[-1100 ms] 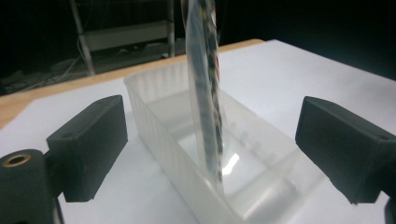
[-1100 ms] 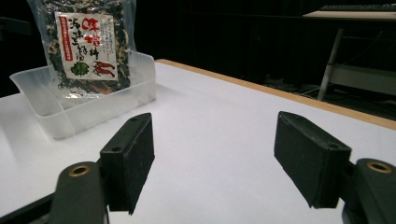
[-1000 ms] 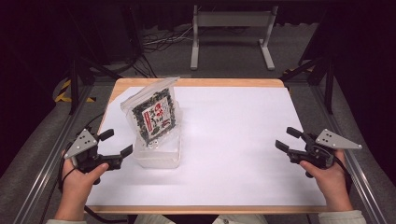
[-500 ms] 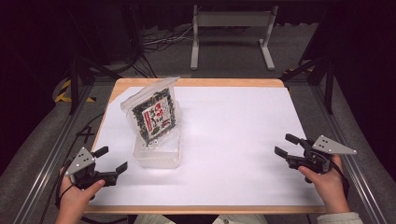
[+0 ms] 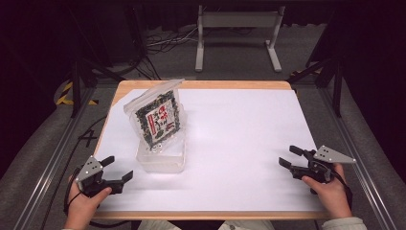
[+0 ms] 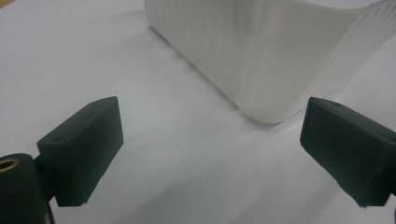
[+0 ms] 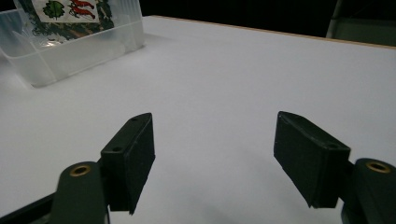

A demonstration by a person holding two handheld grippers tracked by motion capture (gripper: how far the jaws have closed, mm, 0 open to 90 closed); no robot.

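Observation:
A clear plastic tub [image 5: 161, 157] stands on the white table top [image 5: 239, 139], left of centre. A clear bag with dark contents and a printed label [image 5: 156, 117] stands upright in it, leaning a little. My left gripper [image 5: 118, 168] is open near the front left corner, just left of the tub, whose rounded corner [image 6: 261, 60] fills the space ahead of its jaws. My right gripper [image 5: 290, 156] is open at the front right, far from the tub [image 7: 70, 51], with nothing between its jaws.
The table has a wooden rim [image 5: 201, 85]. Metal rails [image 5: 52, 158] run along both sides. A grey stand [image 5: 237, 28] and cables [image 5: 163, 40] lie on the floor beyond the far edge.
Both hands have drawn back toward the front edge. The left gripper moved farther, down and slightly left of the tub. The tub and bag have not moved.

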